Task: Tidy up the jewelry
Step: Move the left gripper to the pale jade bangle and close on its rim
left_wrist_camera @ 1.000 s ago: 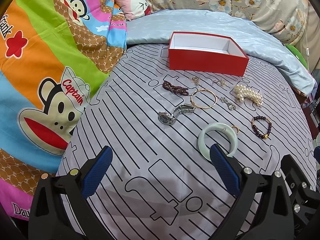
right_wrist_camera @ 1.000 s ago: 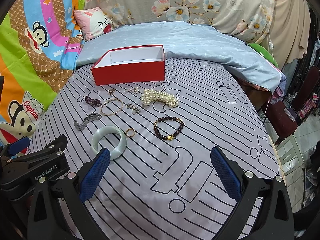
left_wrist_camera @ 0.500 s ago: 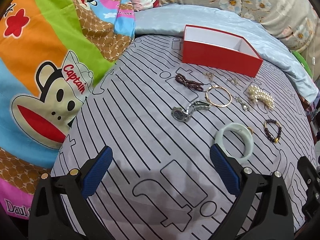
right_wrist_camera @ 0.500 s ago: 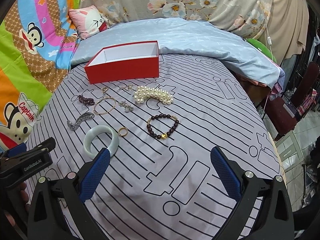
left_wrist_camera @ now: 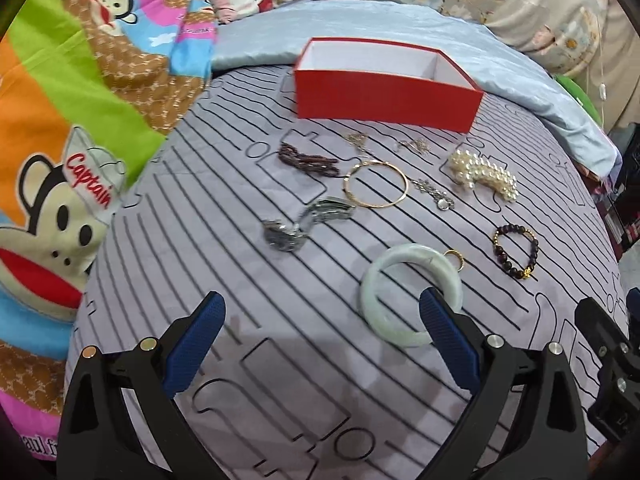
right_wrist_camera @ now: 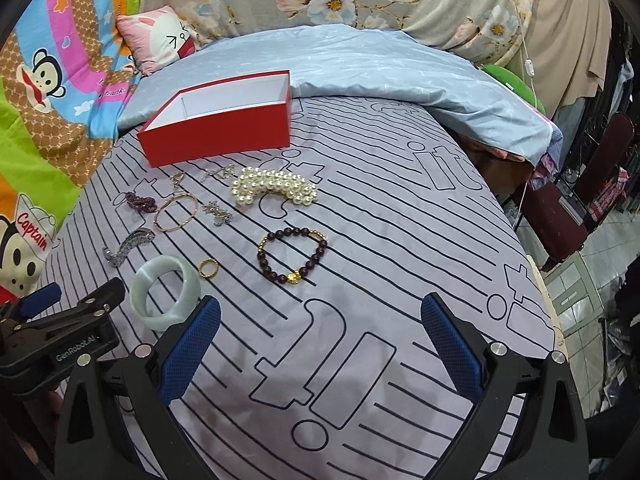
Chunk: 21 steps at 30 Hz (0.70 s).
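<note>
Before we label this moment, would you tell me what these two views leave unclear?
- Wristwatch: smeared by motion blur in the left wrist view; its dial is unreadable.
- Pale green bangle: its near rim sits behind the right gripper's left finger.
- Two small silver pieces by the red box: too small to identify.

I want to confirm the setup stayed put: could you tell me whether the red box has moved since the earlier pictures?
No. The red box keeps its place against the blue blanket, with the pearl bracelet in front; only the cameras shifted.
</note>
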Each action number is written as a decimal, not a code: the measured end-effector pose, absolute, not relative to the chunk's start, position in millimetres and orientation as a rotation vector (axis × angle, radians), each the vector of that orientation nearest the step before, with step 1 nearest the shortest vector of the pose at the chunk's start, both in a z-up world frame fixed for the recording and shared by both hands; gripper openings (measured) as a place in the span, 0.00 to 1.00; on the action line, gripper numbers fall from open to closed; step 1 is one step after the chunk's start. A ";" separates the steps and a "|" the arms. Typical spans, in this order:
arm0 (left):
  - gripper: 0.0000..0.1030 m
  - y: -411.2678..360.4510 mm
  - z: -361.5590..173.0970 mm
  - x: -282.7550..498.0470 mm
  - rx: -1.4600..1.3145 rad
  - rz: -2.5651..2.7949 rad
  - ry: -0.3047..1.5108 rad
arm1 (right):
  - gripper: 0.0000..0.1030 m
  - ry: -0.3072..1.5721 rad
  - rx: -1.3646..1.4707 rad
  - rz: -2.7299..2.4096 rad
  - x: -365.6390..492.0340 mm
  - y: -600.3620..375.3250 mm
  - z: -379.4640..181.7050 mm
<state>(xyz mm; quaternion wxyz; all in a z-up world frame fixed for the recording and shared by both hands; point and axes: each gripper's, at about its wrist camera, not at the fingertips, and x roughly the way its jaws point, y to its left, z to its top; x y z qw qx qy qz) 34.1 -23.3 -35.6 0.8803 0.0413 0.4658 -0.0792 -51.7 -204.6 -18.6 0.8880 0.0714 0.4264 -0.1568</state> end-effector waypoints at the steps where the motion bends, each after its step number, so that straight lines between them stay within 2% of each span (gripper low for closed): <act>1: 0.92 -26.8 -37.5 36.1 0.088 -0.169 0.973 | 0.95 0.888 0.151 -0.326 -50.4 -206.6 -19.5; 14: 0.59 -40.7 -72.6 57.8 0.109 -0.191 1.058 | 0.95 0.908 0.172 -0.314 -30.3 -218.4 -29.5; 18: 0.53 -42.9 -74.1 58.7 0.120 -0.195 1.048 | 0.95 0.910 0.169 -0.308 -23.0 -219.7 -32.0; 21: 0.41 -44.8 -73.3 57.9 0.127 -0.206 1.039 | 0.95 0.909 0.172 -0.298 -17.2 -220.9 -31.9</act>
